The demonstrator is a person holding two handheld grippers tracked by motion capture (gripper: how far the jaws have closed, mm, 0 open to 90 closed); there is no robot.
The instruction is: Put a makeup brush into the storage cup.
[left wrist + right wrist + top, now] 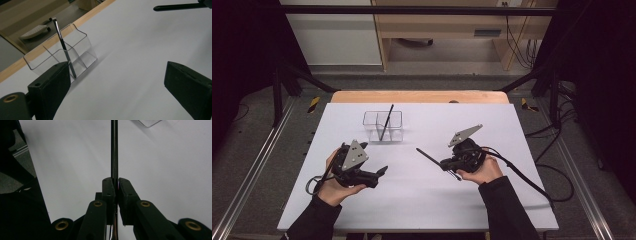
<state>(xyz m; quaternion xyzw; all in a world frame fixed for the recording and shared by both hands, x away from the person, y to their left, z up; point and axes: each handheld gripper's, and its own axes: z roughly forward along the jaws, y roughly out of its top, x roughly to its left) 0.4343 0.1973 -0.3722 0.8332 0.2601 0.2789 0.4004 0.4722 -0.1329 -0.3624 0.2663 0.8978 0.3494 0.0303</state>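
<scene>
Clamped between the closed jaws of the right claw (114,185), a dark pen (114,147) is held by one end, so that its free length runs straight out ahead of the claw and can be steered tip first. In the high view this pen (428,157) is pointed up and left from the right claw (447,164), toward a clear two-compartment holder (383,126) well ahead of it on the white surface (512,130). A second pen (64,47) is already leaned in the holder (82,42), tilted against its divider. The left claw (379,173) is held empty with its jaws spread wide, just short of the holder, presumably kept ready to steady it.
</scene>
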